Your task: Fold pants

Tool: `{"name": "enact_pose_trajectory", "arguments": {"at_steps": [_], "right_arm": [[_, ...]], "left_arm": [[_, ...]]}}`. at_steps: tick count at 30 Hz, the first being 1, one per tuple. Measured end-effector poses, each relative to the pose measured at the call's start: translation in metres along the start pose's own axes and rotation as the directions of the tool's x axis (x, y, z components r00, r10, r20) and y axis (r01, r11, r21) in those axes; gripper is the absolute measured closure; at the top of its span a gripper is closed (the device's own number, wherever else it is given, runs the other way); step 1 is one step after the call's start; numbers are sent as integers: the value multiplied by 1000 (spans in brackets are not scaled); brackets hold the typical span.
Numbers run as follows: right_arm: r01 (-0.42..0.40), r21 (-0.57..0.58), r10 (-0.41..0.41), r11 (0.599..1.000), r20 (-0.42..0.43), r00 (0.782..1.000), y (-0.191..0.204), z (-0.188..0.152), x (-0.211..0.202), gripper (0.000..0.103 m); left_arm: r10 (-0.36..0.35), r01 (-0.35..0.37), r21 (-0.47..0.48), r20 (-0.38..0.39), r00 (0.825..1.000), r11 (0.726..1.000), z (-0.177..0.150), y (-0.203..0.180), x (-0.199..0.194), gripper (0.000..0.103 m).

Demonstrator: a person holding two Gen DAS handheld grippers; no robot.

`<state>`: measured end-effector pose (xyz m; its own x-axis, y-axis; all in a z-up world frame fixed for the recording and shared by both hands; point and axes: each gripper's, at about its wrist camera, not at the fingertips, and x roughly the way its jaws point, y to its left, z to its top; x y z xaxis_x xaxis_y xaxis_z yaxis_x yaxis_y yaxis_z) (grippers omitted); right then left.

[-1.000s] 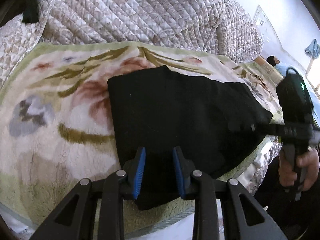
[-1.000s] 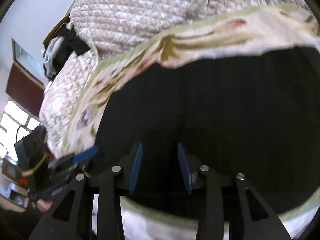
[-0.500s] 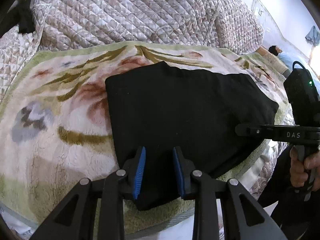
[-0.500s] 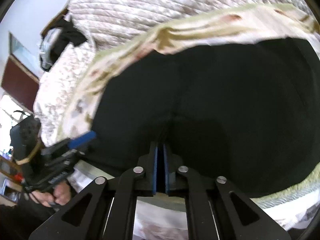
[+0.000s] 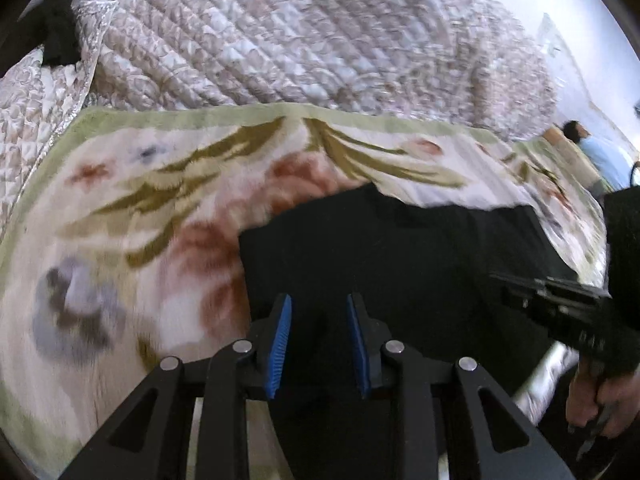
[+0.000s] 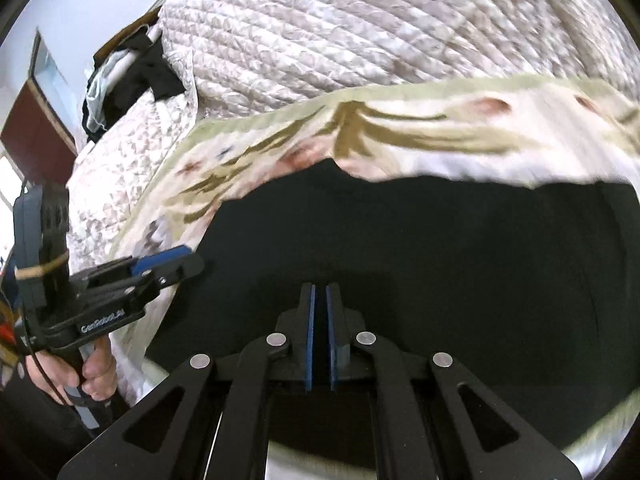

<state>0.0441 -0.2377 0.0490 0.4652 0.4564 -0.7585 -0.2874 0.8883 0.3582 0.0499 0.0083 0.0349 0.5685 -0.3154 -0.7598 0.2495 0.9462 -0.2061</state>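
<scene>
Both tongs hang over the bed, angled down at the black pants (image 5: 400, 264). On my left tongs (image 5: 318, 334) the blue pads (image 5: 280, 340) stand a modest gap apart, with dark cloth showing between and under them; from the left wrist view I cannot tell whether the pads actually press on fabric, and nothing looks lifted. My right tongs (image 6: 319, 336) have just closed: the two blue pads (image 6: 310, 336) sit pressed together with only a thin slit left, right above the pants (image 6: 420, 264), and I cannot make out any cloth caught between them. The pants lie folded into a broad dark slab on the floral blanket (image 5: 140, 216), a cream piece with a green border and olive and pink blooms, and their near edge reaches toward the front of the bed. Behind the blanket rises the quilted bedspread (image 5: 300, 40), bunched up high. From the right wrist view I see the left tongs (image 6: 160, 266) at the pants' left edge, with a hand (image 6: 90, 372) on the grip below. From the left wrist view the right tongs (image 5: 552, 304) reach in from the right over the pants, a hand (image 5: 596, 392) on their handle. Much of both views is smeared with blur.
</scene>
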Motion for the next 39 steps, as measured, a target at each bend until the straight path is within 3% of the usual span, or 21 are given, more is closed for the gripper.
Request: {"name": "enact_pose_trajectory", "arguments": {"at_steps": [5,8,13,19,24,26,32,39], "right_arm": [[97,11,-97,995,-41,994,-13,22,41,99],[68,67,-66,995,-37,997,-26,22,44,99],[44,40,-44,998,15,999,-17,17,29,99],[49,-54,-49,997,2,999,3,-1,23,85],[70,-131,-68,989,25,997,16,-21,11,85],[71,-149,-70,986,10,997,18,-33,11,79],[142,-268,-128,953,70,989,28,-54,4,78],[162,-275,-143,948,89,986,28,-62,-1,78]], "left_arm": [[12,-13,-26,-33,999,1000,5,6,29,72],[34,-34,5,-17,999,999,4,2,29,72],[45,-44,-25,10,999,999,1,2,18,72],[49,-49,-2,26,998,999,-15,-8,4,72],[66,-67,17,37,997,998,-34,-14,-8,72],[70,-71,22,28,997,997,-42,-16,-9,72],[98,-100,46,38,994,994,-56,-24,-13,70],[123,-127,56,68,990,990,-65,-29,-15,68]]}}
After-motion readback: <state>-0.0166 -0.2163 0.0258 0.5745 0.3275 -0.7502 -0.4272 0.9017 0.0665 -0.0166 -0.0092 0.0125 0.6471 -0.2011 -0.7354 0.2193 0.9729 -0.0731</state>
